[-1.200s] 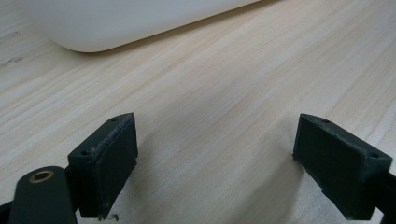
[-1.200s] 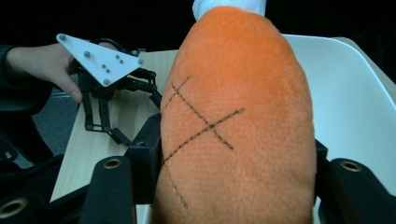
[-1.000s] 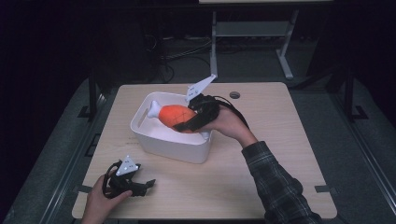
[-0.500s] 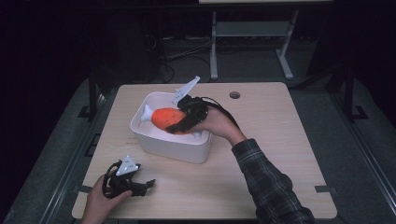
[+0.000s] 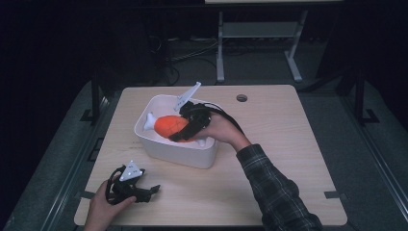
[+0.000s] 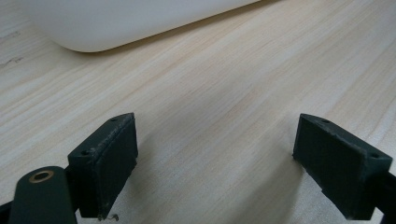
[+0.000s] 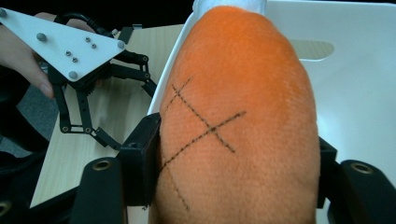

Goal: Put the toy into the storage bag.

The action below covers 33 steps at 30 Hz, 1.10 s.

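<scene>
**Orange plush in white tub, right hand-held gripper around it**

Right hand-held gripper [image 5: 180, 132] is down inside the white tub [image 5: 166, 151], w/ the orange plush toy [image 5: 169, 125] between its jaws. Right gripper view: plush [image 7: 238, 116] sits between both black pads [image 7: 142, 154], touching them on each side; dark stitched X on the fabric, white tip at the far end. Jaws have just been opening a bit w/ the plush between them, so the grip looks loose; fabric not squashed much. Plush lies low in the tub, white end toward the tub's far-left corner in the high view.

Left hand-held gripper [image 5: 153, 188] rests on the desk [image 5: 288, 144] near the front-left corner, well apart from the tub, in the person's left hand [image 5: 103, 207]. Left gripper view: jaws stand wide, pads [image 6: 109, 156] on bare wood, nothing between them; tub's rounded wall [image 6: 116, 23] ahead at top of frame.

Right arm in a plaid sleeve [image 5: 274, 187] reaches in from bottom right. Tub sits mid-left on the desk; small round hole [image 5: 241, 97] in the desk near the far edge.
</scene>
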Tool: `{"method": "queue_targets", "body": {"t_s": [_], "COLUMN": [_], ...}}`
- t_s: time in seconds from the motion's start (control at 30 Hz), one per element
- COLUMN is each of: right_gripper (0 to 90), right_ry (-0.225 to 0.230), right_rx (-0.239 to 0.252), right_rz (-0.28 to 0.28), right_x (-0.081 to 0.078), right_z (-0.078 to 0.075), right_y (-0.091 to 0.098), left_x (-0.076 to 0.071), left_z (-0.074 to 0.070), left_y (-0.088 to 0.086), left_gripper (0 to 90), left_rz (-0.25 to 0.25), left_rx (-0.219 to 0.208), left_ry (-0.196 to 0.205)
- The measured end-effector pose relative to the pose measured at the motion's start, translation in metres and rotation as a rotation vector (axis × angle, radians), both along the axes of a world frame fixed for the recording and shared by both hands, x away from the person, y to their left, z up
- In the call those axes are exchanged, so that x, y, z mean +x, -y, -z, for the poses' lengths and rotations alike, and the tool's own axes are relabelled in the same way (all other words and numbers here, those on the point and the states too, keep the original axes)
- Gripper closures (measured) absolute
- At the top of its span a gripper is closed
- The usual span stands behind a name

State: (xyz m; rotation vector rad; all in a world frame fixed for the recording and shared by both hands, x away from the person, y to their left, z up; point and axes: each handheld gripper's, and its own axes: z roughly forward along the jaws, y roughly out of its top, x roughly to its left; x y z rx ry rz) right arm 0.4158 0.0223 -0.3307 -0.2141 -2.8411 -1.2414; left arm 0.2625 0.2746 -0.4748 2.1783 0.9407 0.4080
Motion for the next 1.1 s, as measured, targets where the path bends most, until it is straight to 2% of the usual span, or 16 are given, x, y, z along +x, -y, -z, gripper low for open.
{"method": "queue_targets", "body": {"t_s": [0.2,0.57,0.87,1.1], "right_gripper": [32.4,32.2,29.2,27.0], "right_ry": [-0.006,0.01,0.024,0.044], "right_rx": [-0.017,0.009,0.037,0.091], "right_rz": [-0.005,0.023,0.086,0.132], "right_x": [-0.002,-0.001,-0.006,-0.015], "right_z": [0.003,-0.002,-0.01,-0.018], "right_y": [-0.002,0.004,0.033,0.064], "left_x": [0.0,0.0,0.0,0.0], "left_z": [0.0,0.0,0.0,0.0], "left_y": [0.0,0.0,0.0,0.0], "left_gripper": [12.9,12.9,12.9,12.9], "left_rz": [0.0,0.001,0.0,0.0], "left_rx": [0.0,-0.001,-0.001,-0.003], "left_ry": [0.0,0.0,0.0,0.0]}}
